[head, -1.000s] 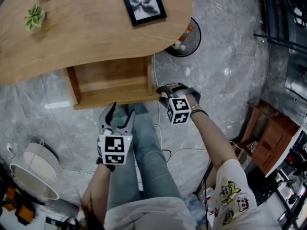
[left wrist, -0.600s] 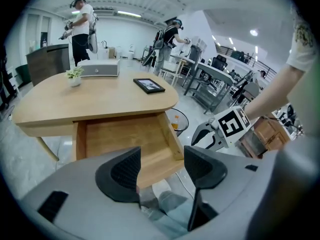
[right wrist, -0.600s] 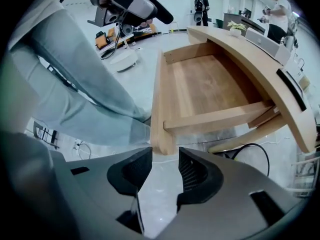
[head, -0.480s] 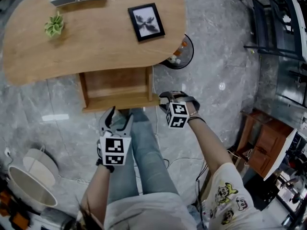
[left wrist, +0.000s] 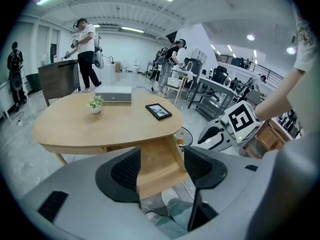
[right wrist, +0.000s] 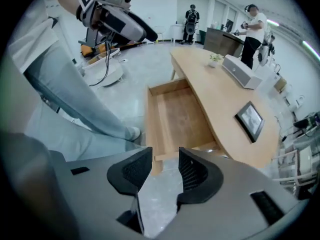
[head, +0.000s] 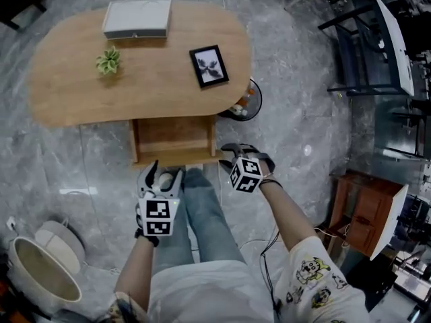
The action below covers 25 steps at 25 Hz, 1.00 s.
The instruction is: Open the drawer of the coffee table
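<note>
the drawer [head: 174,138] now stands pulled well out from under the near edge of the table [head: 74,93], its bare wooden inside open to view and nothing in it that i can see. a second ago my right tool [head: 229,152] was right at the drawer's front right corner; now it hangs just off that corner and higher, and its jaws have just been opening, with only grey floor [head: 296,120] showing between them in the right gripper view [right wrist: 165,166]. my left tool [head: 164,173] has lifted too and sits in front of the drawer over my legs, released as well: in the left gripper view [left wrist: 161,168] the pads stand apart and the drawer front shows through the gap, well beyond them, touched by neither. the picture frame [head: 209,66] and the small plant [head: 108,60] on the table have not shifted. i judge the pull finished and the drawer let go, so what remains is only to draw both tools clear without knocking the front back in.
</note>
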### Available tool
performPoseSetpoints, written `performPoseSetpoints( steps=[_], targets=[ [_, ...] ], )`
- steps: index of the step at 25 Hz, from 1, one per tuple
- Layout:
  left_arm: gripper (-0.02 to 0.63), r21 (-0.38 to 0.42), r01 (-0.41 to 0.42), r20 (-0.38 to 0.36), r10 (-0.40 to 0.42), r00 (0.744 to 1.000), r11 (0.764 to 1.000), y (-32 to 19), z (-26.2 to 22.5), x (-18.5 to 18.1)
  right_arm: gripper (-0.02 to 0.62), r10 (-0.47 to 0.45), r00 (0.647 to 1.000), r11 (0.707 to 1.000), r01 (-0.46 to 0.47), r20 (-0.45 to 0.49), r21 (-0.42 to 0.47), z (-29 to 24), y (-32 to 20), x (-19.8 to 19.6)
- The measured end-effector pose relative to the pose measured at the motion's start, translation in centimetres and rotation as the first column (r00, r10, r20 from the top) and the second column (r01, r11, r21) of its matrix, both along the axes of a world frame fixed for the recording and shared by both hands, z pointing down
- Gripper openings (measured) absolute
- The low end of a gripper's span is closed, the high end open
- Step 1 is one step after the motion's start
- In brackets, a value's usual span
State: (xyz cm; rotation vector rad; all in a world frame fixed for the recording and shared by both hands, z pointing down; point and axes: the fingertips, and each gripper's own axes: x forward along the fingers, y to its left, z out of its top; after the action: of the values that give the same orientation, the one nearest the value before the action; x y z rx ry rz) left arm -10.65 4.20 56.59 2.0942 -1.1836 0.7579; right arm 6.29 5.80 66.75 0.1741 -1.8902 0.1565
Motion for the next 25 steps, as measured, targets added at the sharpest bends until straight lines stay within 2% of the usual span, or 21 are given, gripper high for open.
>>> performPoseSetpoints(
  steps=[5, 10, 18, 25],
  targets=[
    [0.261, 0.062, 0.019, -0.011, -0.018, 1.0, 0.998, -0.5, -5.0, -2.3, 0.133, 0.127, 0.989, 0.986, -0.134, 0.073, 0.103, -6.9, -2.1, -2.2],
    [0.261, 0.129, 0.035, -0.025, -0.032, 0.999, 0.991, -0.7, -10.1, -3.4, 0.133, 0.229, 0.955, 0.946, -0.264, 0.188, 0.189, -14.3, -3.5, -3.8],
    [0.261, 0.207, 0.07, -0.055, -0.06, 0.997, 0.976, -0.2, -17.4, -3.2, 0.133, 0.337, 0.849, 0.873, -0.444, 0.406, 0.204, -25.4, -3.9, -4.4],
    [0.259, 0.28, 0.13, -0.131, -0.096, 0.987, 0.951, 0.3, -24.6, -2.2, 0.133, 0.329, 0.757, 0.834, -0.513, 0.564, 0.202, -35.3, -3.1, -4.2]
  ],
)
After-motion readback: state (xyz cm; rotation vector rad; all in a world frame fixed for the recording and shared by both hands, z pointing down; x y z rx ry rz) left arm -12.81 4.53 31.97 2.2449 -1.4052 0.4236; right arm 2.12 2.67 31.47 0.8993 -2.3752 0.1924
